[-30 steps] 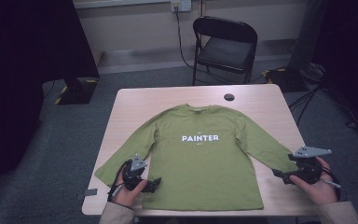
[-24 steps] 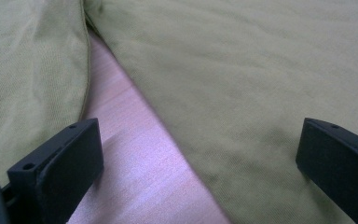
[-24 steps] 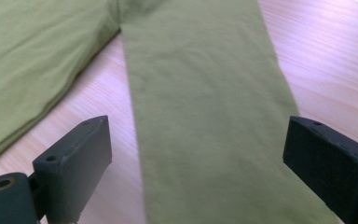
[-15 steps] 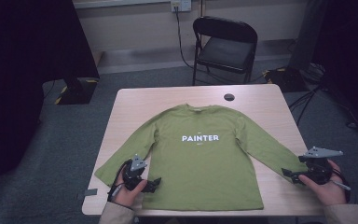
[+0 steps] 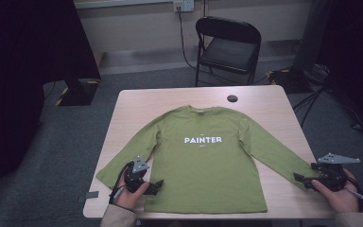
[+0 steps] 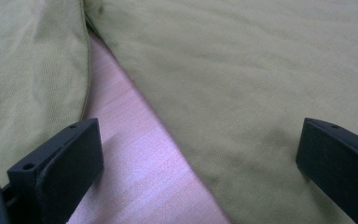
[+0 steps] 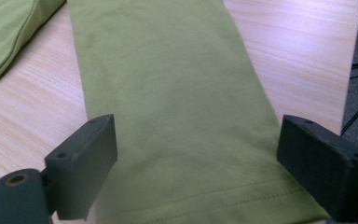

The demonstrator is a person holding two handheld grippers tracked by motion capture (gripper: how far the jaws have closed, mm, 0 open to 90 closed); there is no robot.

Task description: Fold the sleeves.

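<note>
A green shirt (image 5: pixel 208 156) lies flat on the bench (image 5: pixel 269 101). Your left claw (image 5: pixel 157 186) gapes wide over its hem; your right claw (image 5: pixel 301 178) straddles the cuff, wide open, holding nothing.

A light wooden desk (image 5: pixel 137 106) carries a green long-sleeved shirt (image 5: pixel 208 165) spread flat, front up, with "PAINTER" in white across the chest. Both sleeves angle out toward the near corners. A small dark round thing (image 5: pixel 232 98) lies on the desk near its far edge, apart from the shirt.
</note>
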